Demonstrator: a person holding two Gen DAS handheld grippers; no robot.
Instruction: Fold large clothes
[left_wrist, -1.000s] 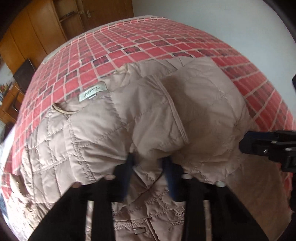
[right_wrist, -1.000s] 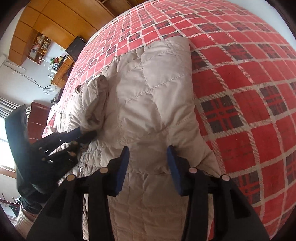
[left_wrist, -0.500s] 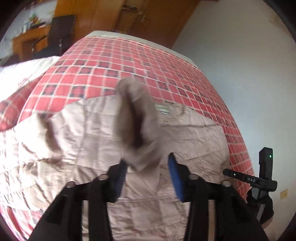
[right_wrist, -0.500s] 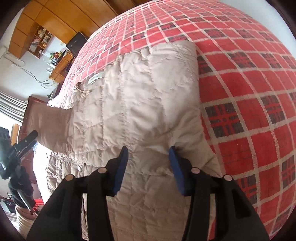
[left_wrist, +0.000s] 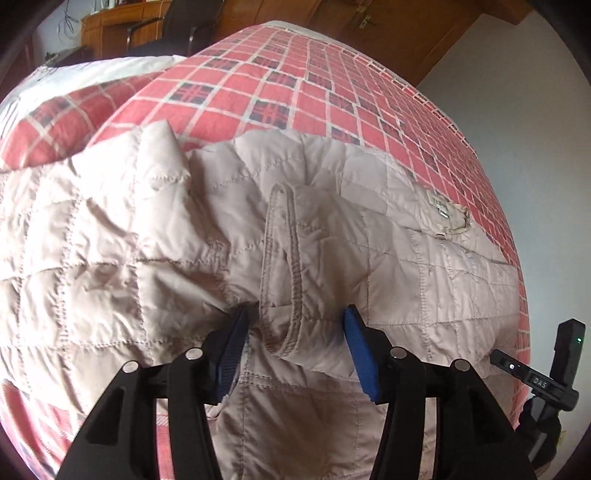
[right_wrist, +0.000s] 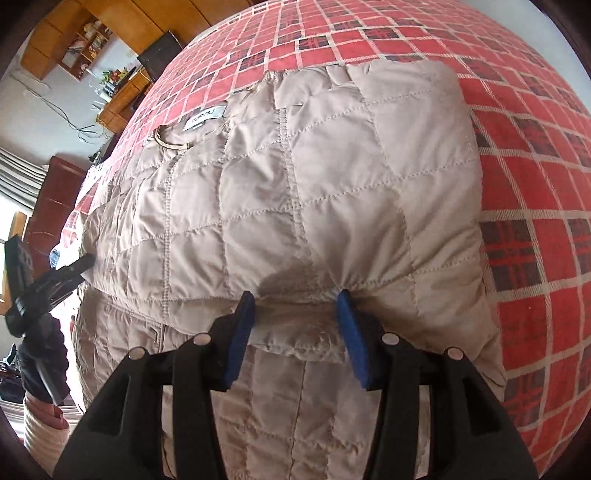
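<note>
While both grippers stand agape, the quilted jacket (left_wrist: 332, 258) lies unheld on the plaid bedspread (left_wrist: 295, 92).
Left gripper (left_wrist: 293, 334) straddles the sleeve cuff (left_wrist: 284, 266), sleeve running straight ahead; right gripper (right_wrist: 295, 317) straddles the folded edge.

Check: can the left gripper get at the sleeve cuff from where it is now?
Probably yes. The sleeve cuff lies on top of the jacket, between the open left gripper's fingers, nothing covering it.
</note>
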